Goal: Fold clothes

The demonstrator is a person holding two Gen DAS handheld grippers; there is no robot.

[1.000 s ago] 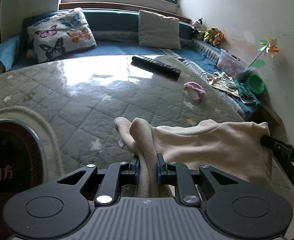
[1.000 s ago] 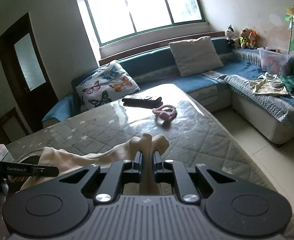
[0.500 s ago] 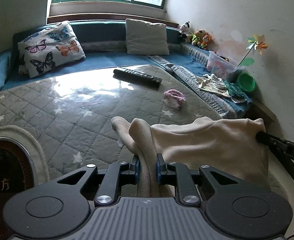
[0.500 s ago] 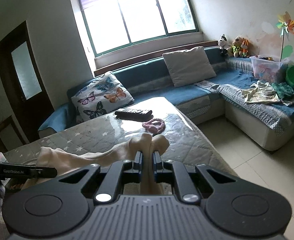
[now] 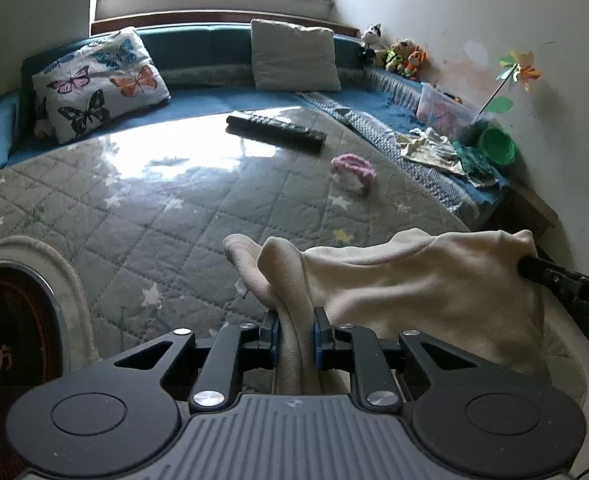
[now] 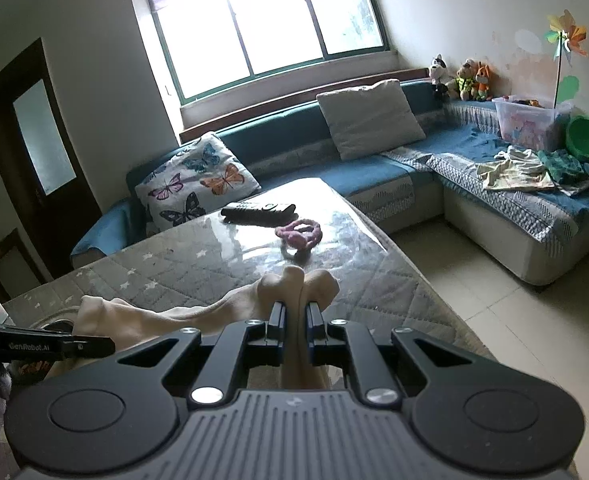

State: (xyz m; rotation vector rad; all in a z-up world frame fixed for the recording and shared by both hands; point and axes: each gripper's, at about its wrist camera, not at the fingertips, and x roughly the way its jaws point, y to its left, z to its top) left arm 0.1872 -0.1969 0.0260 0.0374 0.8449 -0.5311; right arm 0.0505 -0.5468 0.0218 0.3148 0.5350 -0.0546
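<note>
A cream fleece garment [image 5: 414, 292] hangs stretched between my two grippers, above the near edge of the quilted grey table [image 5: 166, 216]. My left gripper [image 5: 296, 320] is shut on one bunched corner of it. My right gripper [image 6: 295, 314] is shut on the other bunched corner [image 6: 298, 284]. The right gripper's finger shows at the right in the left wrist view [image 5: 554, 280], clamped on the cloth. The left gripper's finger shows at the left in the right wrist view [image 6: 42, 346]. The cloth below the grippers is hidden.
A black remote [image 5: 276, 133] and a pink fuzzy ring [image 5: 352, 168] lie on the far part of the table. A round dark heater [image 5: 10, 328] stands at the near left. A blue corner sofa [image 6: 494, 184] holds pillows, clothes [image 6: 514, 168] and a plastic box [image 6: 528, 120].
Both grippers keep their hold on the garment. The views have shifted slightly, rising then dipping back toward the table; the cloth stays stretched between them.
</note>
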